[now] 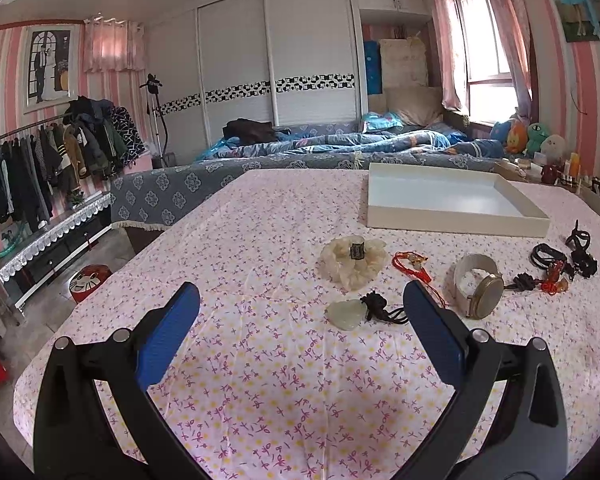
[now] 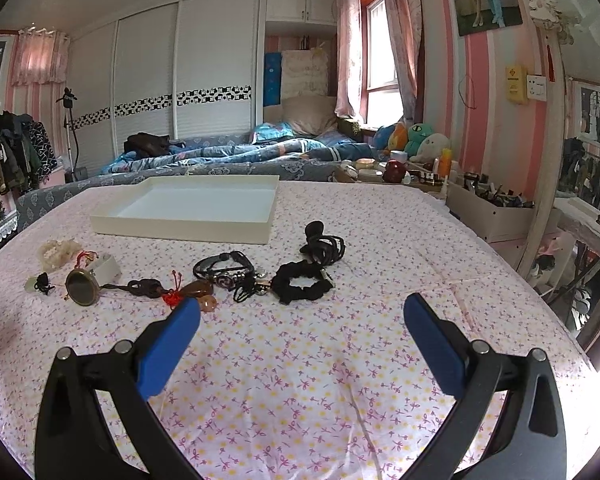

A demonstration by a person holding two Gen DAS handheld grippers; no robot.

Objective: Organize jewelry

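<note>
A white tray (image 1: 456, 216) sits at the far side of the table; it also shows in the right wrist view (image 2: 180, 228). In front of it lie a cream scrunchie (image 1: 352, 262), a red cord charm (image 1: 414, 264), a pale jade pendant (image 1: 345, 312) on a black cord, a watch (image 1: 482, 292), and black bracelets (image 2: 224, 268). A black scrunchie (image 2: 302, 286) and a black hair claw (image 2: 324, 240) lie further right. My left gripper (image 1: 302, 304) is open above the cloth, near the pendant. My right gripper (image 2: 302, 316) is open, just short of the black scrunchie.
The table carries a pink floral cloth (image 1: 260, 360). A bed with blue bedding (image 1: 340, 144) lies behind it. A clothes rack (image 1: 40, 168) stands at the left. A box of cosmetics (image 2: 492, 208) and a mirror (image 2: 592, 272) stand at the right edge.
</note>
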